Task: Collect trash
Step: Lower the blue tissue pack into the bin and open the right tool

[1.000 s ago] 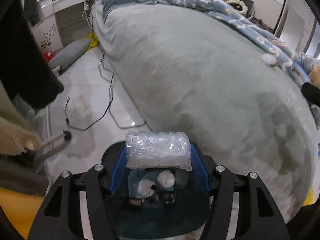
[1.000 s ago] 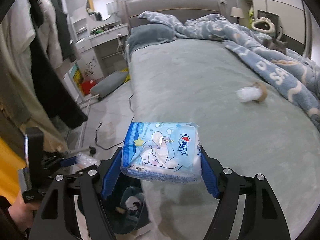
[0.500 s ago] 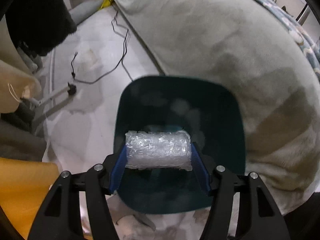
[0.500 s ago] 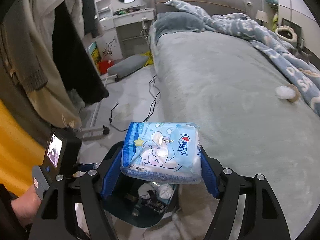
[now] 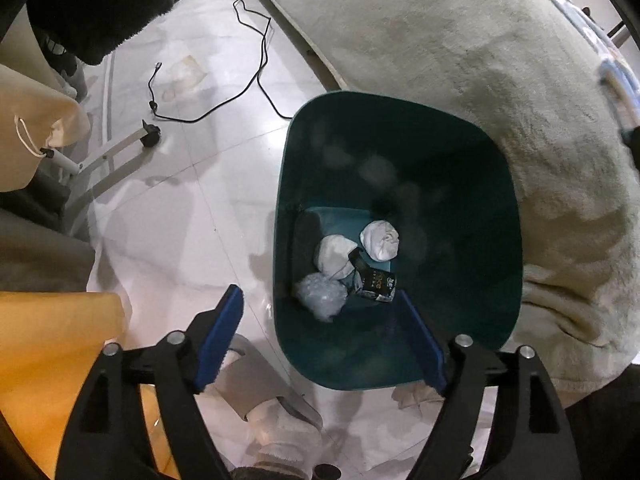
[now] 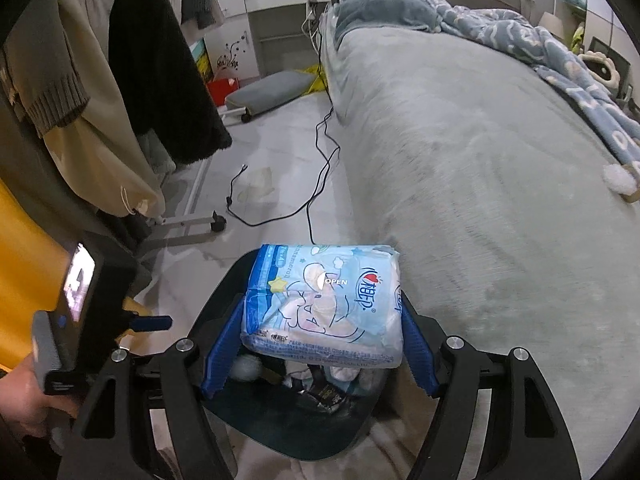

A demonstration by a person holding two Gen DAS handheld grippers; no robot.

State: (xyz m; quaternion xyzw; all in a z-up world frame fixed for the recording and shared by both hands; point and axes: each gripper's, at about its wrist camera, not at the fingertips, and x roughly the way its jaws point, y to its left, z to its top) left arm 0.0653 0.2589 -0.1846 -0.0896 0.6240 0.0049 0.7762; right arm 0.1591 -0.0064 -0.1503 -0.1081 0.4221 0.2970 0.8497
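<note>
Teal bin (image 5: 400, 152): holding two tissue balls (image 5: 379, 240), one bubble-wrap roll (image 5: 320, 296), one dark packet (image 5: 374, 282). Left claw (image 5: 320, 338) opening, empty. Right claw (image 6: 320, 344) clamping one wipes pack (image 6: 322, 304).

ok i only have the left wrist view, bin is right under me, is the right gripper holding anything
Observer: Yes, the right gripper is clamped on a blue tissue pack.
Operator: is it over the bin yet
Observer: The teal bin shows right below the pack in the right wrist view.
Operator: any trash left on the bed
Observer: A white fluffy piece lies on the grey bed cover, near the patterned blanket.
</note>
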